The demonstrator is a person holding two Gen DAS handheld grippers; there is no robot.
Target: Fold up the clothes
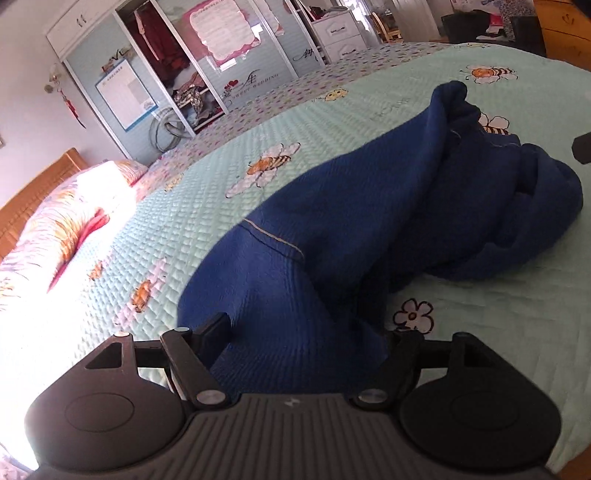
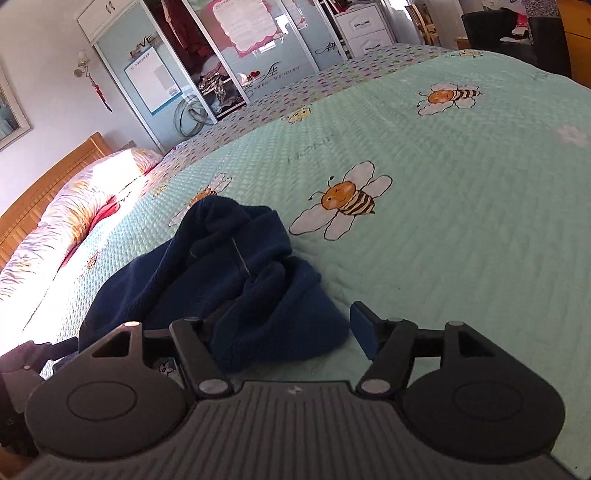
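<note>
Lying crumpled on the bed (image 1: 480, 314), the navy garment (image 1: 369, 214) runs from the lower centre of the left wrist frame up to the upper right, bunched into thick folds at its far end. A pale stitched seam (image 1: 273, 236) crosses the cloth near the frame's middle.

Left tongs (image 1: 306, 332): jaws apart, with the near end of the garment filling the space between them. The left finger (image 1: 216, 326) shows clear against the cloth; the right one is dark against dark fabric, so contact there cannot be judged. Pads do not appear to press the cloth.

Right wrist frame: the same garment (image 2: 229, 288) sits as a heap in the lower left to centre. Right tongs (image 2: 288, 332): jaws apart. The heap's near edge lies between them, closer to the left finger; the right finger, with its blue pad (image 2: 364, 330), stands off the cloth over bare quilt.

The quilt (image 2: 443, 221) is pale green, quilted, printed with bees (image 2: 349, 201) and flowers. A floral pillow (image 2: 74, 206) lies at the left edge by the wooden headboard (image 2: 44, 195). A wardrobe (image 2: 207, 66) with sliding panels fills the upper left; a white drawer unit (image 2: 369, 29) stands at the upper centre. The other gripper's black body (image 2: 18, 387) shows at the lower left edge of the right wrist frame.
</note>
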